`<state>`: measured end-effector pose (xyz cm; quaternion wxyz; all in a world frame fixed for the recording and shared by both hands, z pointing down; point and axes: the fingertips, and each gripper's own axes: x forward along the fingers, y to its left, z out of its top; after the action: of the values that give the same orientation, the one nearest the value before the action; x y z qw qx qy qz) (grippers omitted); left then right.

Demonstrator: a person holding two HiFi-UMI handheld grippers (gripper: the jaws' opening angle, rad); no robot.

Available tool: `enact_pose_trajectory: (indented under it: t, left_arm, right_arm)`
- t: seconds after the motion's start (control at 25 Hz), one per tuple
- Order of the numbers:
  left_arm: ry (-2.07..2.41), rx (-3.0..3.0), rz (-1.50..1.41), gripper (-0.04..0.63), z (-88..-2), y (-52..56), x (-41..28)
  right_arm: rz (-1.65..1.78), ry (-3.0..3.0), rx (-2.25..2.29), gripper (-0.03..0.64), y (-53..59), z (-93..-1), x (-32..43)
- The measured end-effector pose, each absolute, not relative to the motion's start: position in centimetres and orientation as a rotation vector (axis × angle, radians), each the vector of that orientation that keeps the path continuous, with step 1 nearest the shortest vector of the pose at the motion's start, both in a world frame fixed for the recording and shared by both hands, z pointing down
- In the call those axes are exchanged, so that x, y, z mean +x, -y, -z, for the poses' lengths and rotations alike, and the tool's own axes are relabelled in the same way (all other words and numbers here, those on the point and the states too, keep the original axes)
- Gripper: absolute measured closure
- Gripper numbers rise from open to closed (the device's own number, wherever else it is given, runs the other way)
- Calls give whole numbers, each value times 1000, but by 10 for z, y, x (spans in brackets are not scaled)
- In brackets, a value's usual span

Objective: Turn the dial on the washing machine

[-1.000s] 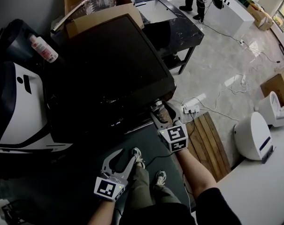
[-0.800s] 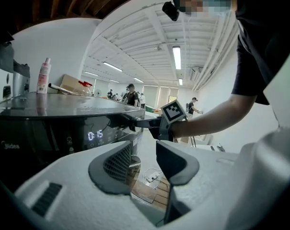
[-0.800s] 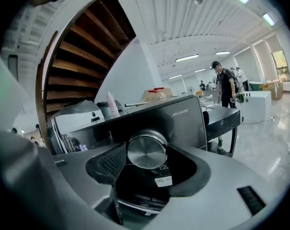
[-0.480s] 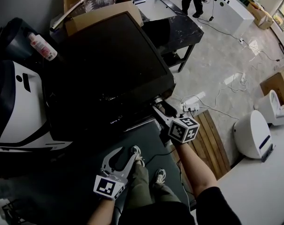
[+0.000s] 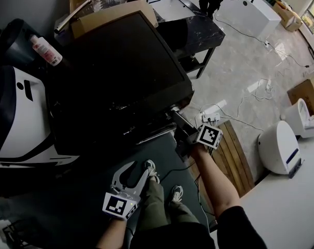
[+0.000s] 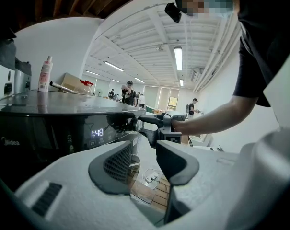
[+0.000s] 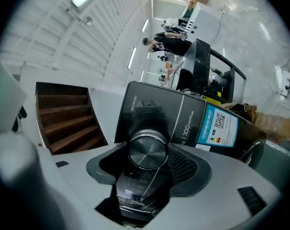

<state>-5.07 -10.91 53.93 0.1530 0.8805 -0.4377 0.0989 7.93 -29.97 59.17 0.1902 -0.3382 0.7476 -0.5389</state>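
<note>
Change: the right gripper [image 7: 147, 161] has rolled over on the spot, so its marker cube [image 5: 209, 135] shows a different face, and its jaws have drawn in slightly.
Left gripper [image 5: 136, 172]: held low in front of the machine, jaws spread, nothing between them.
Washing machine [image 5: 120, 71]: black, with a lit display on its front panel.
Dial [image 7: 147, 151]: round and metallic, at the panel's right end.
Right gripper: level, with its jaws pinching the dial from both sides.
</note>
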Motion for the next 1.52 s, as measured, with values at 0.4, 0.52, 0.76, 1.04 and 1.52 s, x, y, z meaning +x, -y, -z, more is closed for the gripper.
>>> enact_pose_trajectory:
  t: [0.4,0.52,0.76,1.04,1.52]
  left_arm:
    - [1246,2526,-285,442,-541,109,-46]
    - [1246,2526,-287,442,-541,109,-45]
    - [1238,2528,-283,442,-543,105,-40]
    - [1238,2517,-301,442,-544,99,-41]
    - [1244,2494,-312,442,-551,99,-51]
  right_arm:
    - [1475,-2133,-1081,227,297,-591,89]
    - [1235,-2399,-1200,219,292,-579,84]
    - [658,-2863,-1464,219,281,-569,68]
    - [-139,-3127,-1709,252,278,-558,53]
    - [-520,-3295,-1783,295,287,-586,49]
